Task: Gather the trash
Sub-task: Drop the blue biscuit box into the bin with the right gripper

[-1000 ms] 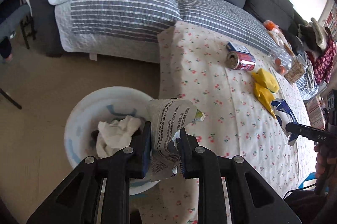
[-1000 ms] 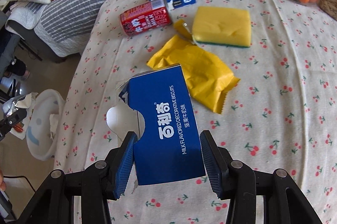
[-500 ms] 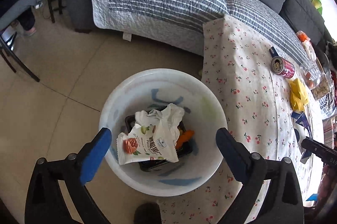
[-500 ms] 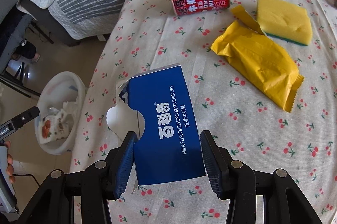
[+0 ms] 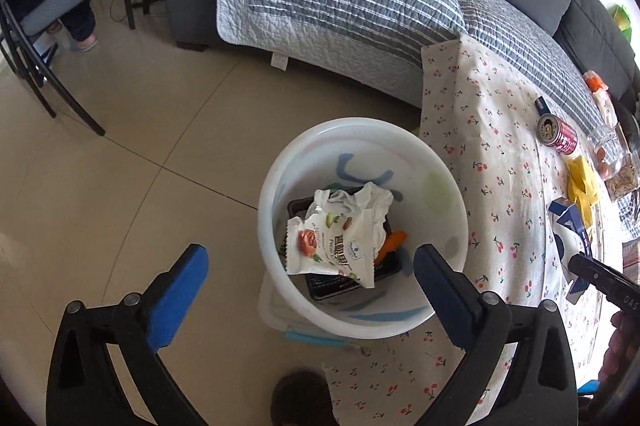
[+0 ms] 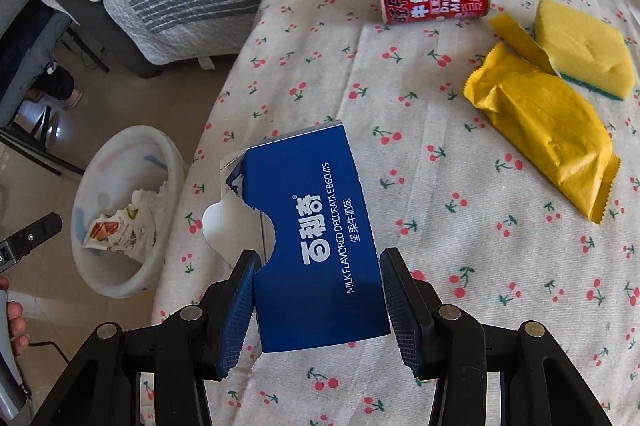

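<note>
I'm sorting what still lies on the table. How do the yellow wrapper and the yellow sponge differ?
The yellow wrapper is thin, crinkled foil with a serrated end; the yellow sponge is a thick, smooth block. The sponge has a green layer along its lower edge; the wrapper is yellow throughout. The wrapper looks longer than the sponge. Both lie flat on the cherry-print tablecloth, touching each other.

Open floor left of bin — table edge right

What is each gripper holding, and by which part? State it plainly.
The left gripper holds nothing; it is open above the bin. The right gripper holds the blue biscuit box by its two long side edges, near its lower end.
</note>
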### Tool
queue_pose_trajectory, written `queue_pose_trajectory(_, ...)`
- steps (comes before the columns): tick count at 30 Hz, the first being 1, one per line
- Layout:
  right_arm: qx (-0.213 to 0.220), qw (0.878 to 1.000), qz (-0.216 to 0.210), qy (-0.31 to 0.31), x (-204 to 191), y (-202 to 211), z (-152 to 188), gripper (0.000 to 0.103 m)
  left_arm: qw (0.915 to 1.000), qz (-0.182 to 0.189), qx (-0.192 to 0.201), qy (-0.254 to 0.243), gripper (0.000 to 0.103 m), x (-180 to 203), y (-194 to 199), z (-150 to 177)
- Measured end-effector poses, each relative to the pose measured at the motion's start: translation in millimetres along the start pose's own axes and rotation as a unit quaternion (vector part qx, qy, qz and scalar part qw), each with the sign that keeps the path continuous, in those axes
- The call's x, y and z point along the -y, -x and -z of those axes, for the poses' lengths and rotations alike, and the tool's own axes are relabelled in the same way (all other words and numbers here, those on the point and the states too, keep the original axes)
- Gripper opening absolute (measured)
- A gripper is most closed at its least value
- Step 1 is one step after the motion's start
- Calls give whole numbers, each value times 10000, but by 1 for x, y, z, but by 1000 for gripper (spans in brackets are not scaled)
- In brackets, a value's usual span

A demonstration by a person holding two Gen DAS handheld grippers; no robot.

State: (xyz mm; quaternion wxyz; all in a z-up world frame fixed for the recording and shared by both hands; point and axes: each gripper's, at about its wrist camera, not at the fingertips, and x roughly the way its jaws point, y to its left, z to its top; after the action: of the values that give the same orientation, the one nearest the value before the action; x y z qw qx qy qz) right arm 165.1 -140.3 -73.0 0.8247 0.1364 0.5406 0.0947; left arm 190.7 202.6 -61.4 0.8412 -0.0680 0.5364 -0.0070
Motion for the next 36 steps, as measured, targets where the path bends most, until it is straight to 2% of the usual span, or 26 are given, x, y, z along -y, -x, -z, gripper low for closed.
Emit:
queue_pose_trajectory(9, -105, 9985, -165, 510, -57, -33, -3, 54, 9995, -282, -97, -32, 103, -33, 2, 11)
queue_pose_trajectory(23, -66, 9948, -622, 809, -124, -82, -10, 55, 9986, -441, -139, 249, 103, -79, 7, 21)
queue_pose_trajectory(26, 6, 9923, -832, 916, -137, -83, -10, 60, 9985, -462, -159, 258, 103, -82, 7, 22)
queue_pose_trajectory(28, 21, 9909, -960, 938, -142, -81, -11, 81, 9985, -478, -174, 222, 103, -80, 6, 22)
queue_pose_trajectory(31, 164, 9894, -972, 1067, -145, -72, -10, 83, 9986, -481, -170, 160, 103, -74, 6, 21)
queue_pose_trajectory(36, 298, 9908, -697, 1122, -132, -53, -10, 86, 9989, -455, -132, -9, 103, -52, 8, 18)
